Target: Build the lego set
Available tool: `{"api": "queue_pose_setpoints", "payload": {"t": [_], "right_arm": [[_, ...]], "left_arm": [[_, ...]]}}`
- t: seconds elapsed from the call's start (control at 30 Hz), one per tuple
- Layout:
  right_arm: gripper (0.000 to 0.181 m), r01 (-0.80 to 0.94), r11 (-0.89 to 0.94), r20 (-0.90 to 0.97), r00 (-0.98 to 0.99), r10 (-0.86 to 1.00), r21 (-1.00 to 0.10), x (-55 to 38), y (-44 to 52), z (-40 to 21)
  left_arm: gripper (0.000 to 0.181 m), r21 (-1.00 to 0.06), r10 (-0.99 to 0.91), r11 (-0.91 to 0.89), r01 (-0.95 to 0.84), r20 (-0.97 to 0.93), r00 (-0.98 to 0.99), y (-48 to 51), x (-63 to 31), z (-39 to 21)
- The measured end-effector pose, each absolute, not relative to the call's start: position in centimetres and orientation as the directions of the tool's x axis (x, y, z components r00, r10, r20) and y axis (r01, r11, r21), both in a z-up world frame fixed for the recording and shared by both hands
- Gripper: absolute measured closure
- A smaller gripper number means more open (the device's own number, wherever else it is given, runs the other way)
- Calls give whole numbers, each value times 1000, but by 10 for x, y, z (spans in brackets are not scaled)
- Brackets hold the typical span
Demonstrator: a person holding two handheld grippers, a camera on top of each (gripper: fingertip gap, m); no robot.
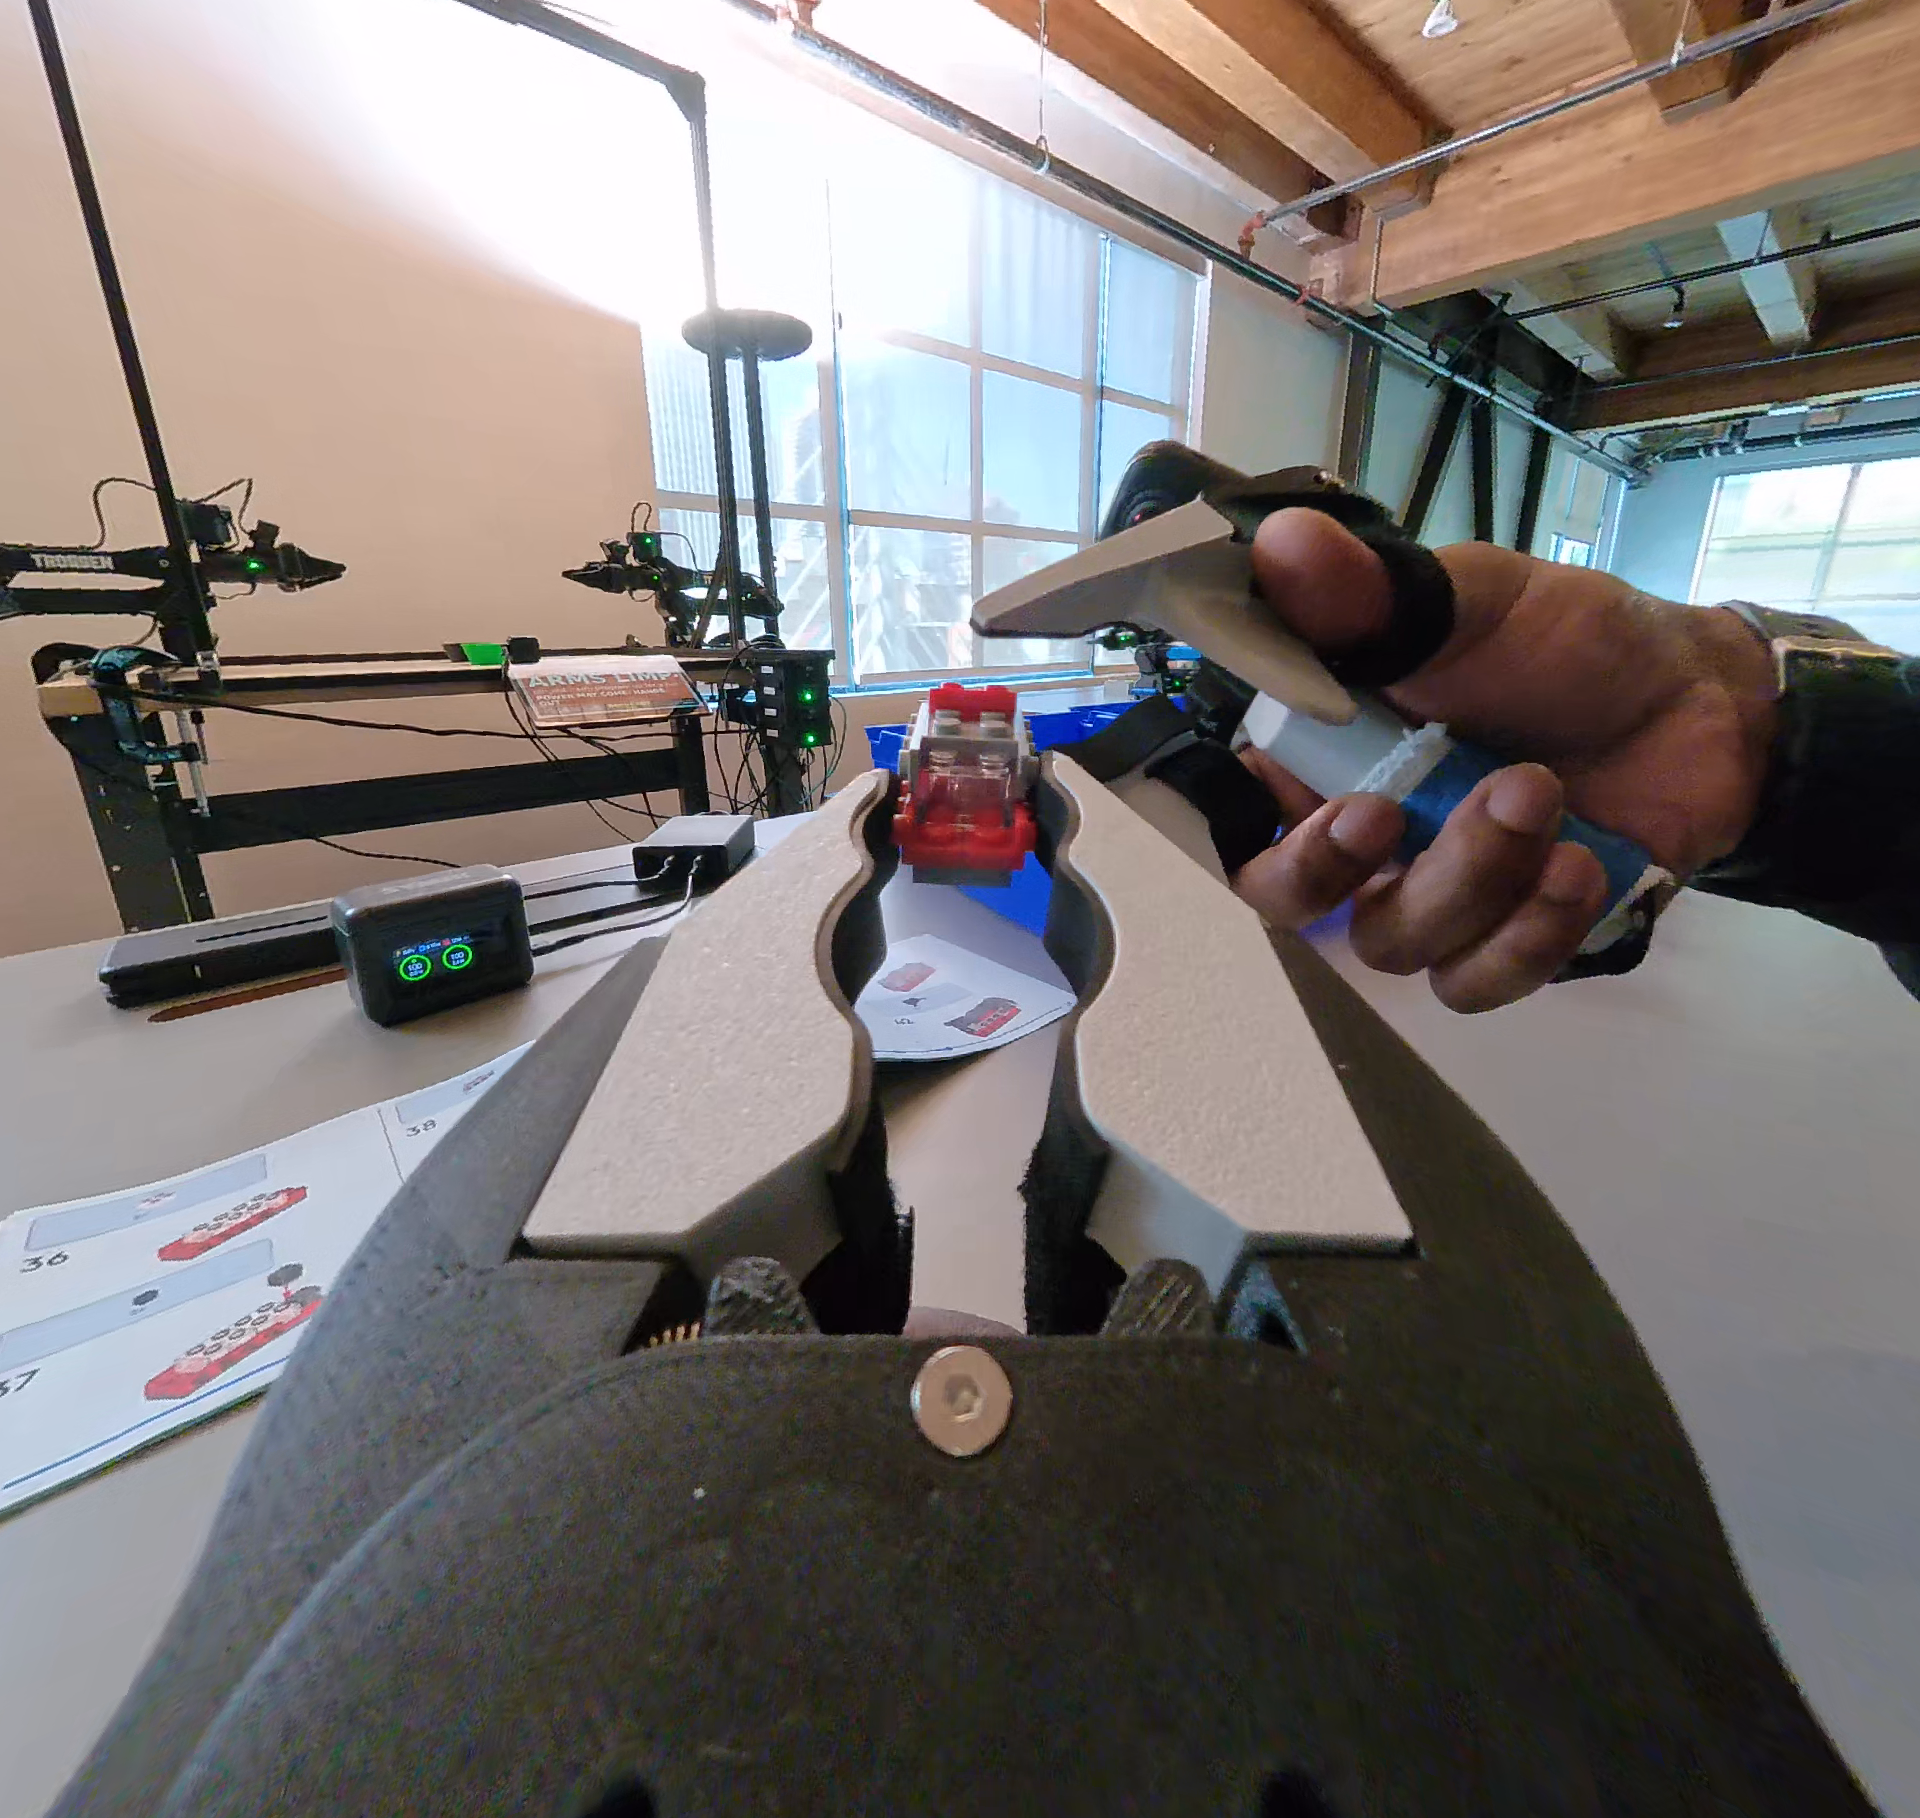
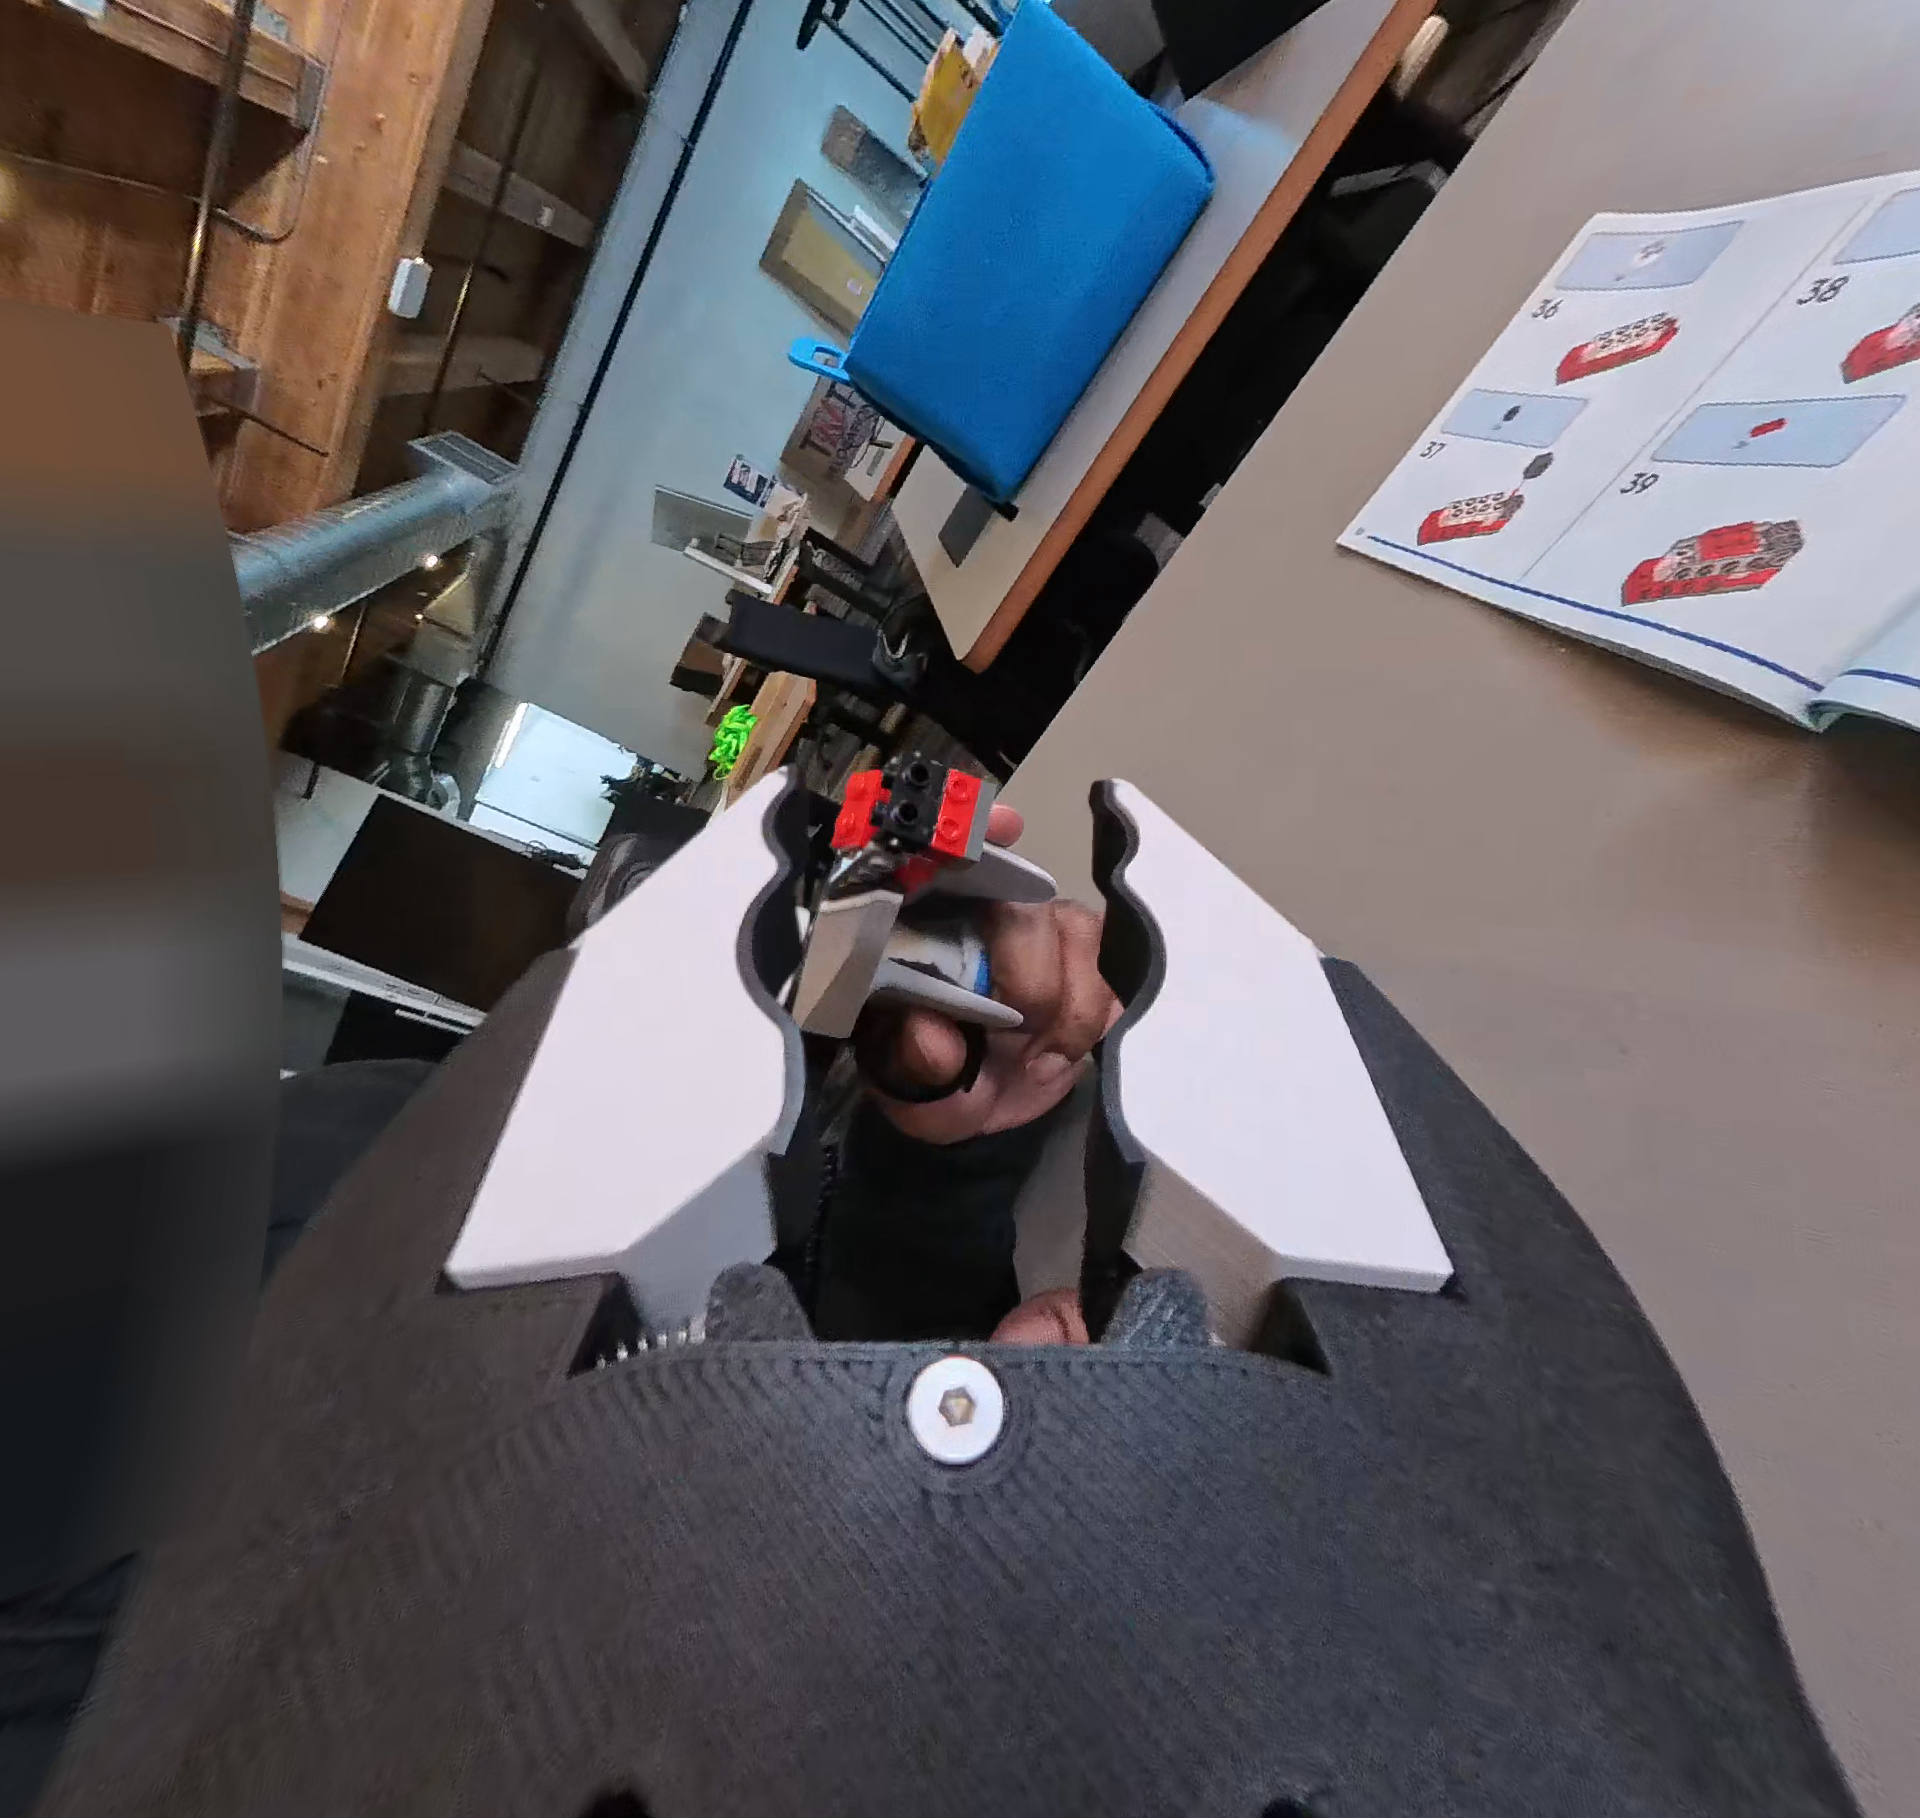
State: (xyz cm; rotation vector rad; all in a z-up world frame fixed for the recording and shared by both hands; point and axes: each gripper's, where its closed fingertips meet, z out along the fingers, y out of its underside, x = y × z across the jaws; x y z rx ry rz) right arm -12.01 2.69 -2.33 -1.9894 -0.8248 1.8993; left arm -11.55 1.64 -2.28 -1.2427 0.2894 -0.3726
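Left wrist view, from left to right. An open instruction booklet (image 1: 156, 1280) lies flat near the left edge of the pale surface (image 1: 1662, 1197). Beyond it stand a black charging case (image 1: 431, 942) with lit green rings and a flat black device (image 1: 223, 953) beside it, with a small black box (image 1: 694, 846) farther back. At centre, the left gripper (image 1: 966, 812) has its fingers (image 1: 727, 1020) closed on the lego model (image 1: 966, 792), a red, grey and clear assembly held at the fingertips, raised above the surface. Under it lies a second instruction page (image 1: 961, 989). Blue bins (image 1: 1091, 724) stand behind the model; their contents are hidden. To the right, a hand (image 1: 1538, 729) holds the right gripper (image 1: 1143, 615), lifted clear of the surface and near the model without touching it. The surface to the right lies bare to its edge.

Right wrist view, camera rolled sideways. The right gripper (image 2: 940, 812) has its fingers (image 2: 1226, 1020) spread apart with nothing between them. Past them the lego model (image 2: 914, 812) appears in the left gripper (image 2: 904, 869). The instruction booklet (image 2: 1662, 438) lies at right on the surface (image 2: 1455, 937), whose edge runs diagonally.
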Motion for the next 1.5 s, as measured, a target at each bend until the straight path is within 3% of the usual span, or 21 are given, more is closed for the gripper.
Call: {"api": "queue_pose_setpoints", "payload": {"t": [0.67, 0.9, 1.5], "right_arm": [[137, 281, -772, -813, -57, 579, -570, -122, 13, -26], [149, 273, -783, -827, -106, 553, -559, -122, 8, -20], [151, 313, -739, -796, -115, 594, -597, -116, -2, -20]], "left_arm": [[156, -945, -428, 316, 82, -65, 902, 11, -112, -18], [156, -940, -424, 333, 75, -79, 902, 9, -112, -16], [157, -935, -501, 347, 77, -115, 858, -1, -105, -15]]}}
